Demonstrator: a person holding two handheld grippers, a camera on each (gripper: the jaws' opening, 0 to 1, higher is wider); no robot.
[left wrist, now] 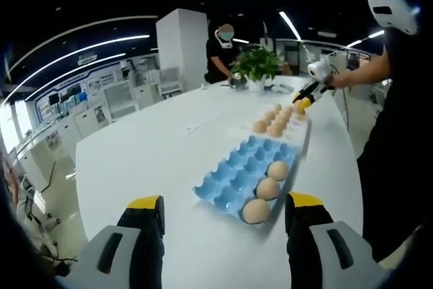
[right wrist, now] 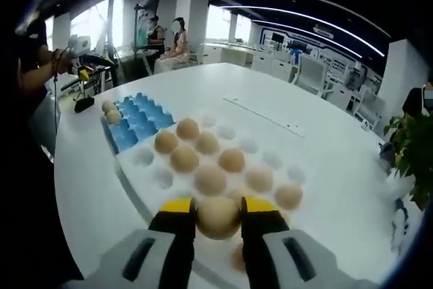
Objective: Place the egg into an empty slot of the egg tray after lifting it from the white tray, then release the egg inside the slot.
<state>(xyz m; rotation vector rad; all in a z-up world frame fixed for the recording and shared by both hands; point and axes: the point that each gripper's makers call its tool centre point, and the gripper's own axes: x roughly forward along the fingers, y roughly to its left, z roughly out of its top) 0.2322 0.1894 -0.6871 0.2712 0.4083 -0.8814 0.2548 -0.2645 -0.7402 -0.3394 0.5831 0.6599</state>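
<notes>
Egg (right wrist: 218, 216), smooth and tan, sits pinched between the yellow-tipped jaws of the right gripper (right wrist: 218, 220), held just above the near edge of the white tray (right wrist: 304, 175). That tray is a moulded sheet of round cups; about eight more tan eggs lie in its nearer cups, and the cups toward its far side and corners are bare. Beyond it, touching its far end, lies the blue egg tray (right wrist: 139, 123), its peaked cells mostly vacant, with two or three eggs along its far-left edge. Both trays rest on a glossy white table (right wrist: 284, 99).

In the left gripper view, the left gripper (left wrist: 223, 218) hovers with its jaws spread wide and nothing between them. Just past the tips, the blue egg tray (left wrist: 237, 174) shows three eggs in a row down its right side. Farther along, the white tray (left wrist: 298, 137) carries its cluster of eggs, with the right gripper (left wrist: 302, 104) over its far end. A potted green plant (left wrist: 256, 65) stands beyond.
</notes>
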